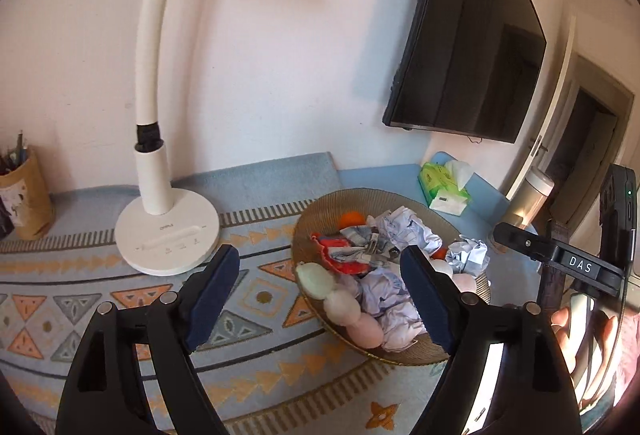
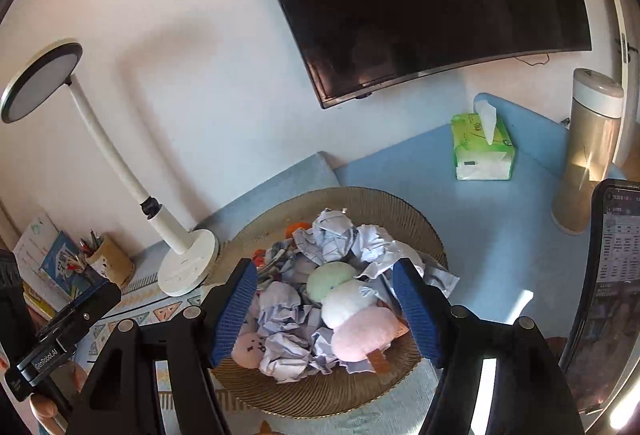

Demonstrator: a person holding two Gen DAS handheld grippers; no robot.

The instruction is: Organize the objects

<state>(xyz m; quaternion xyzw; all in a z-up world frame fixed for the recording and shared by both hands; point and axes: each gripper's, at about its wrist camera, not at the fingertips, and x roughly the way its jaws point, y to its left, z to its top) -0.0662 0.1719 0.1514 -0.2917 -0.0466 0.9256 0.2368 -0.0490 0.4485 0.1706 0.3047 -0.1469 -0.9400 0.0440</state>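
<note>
A round woven tray (image 1: 316, 207) (image 2: 400, 207) on the table holds crumpled paper balls (image 2: 332, 235) (image 1: 404, 227), a soft toy with green, white and pink balls (image 2: 348, 307) (image 1: 340, 307), a red and grey cloth (image 1: 348, 251) and an orange thing (image 1: 352, 217). One paper ball (image 1: 468, 255) lies at the tray's right rim. My left gripper (image 1: 320, 299) is open and empty, above the tray's left edge. My right gripper (image 2: 326, 309) is open and empty, hovering over the soft toy.
A white desk lamp (image 1: 168, 235) (image 2: 184, 271) stands left of the tray. A green tissue pack (image 1: 444, 187) (image 2: 480, 147) and a beige flask (image 2: 592, 151) stand at the back right. A pencil cup (image 1: 24, 203) and books (image 2: 52, 263) are at the left. A dark screen (image 1: 468, 47) hangs on the wall.
</note>
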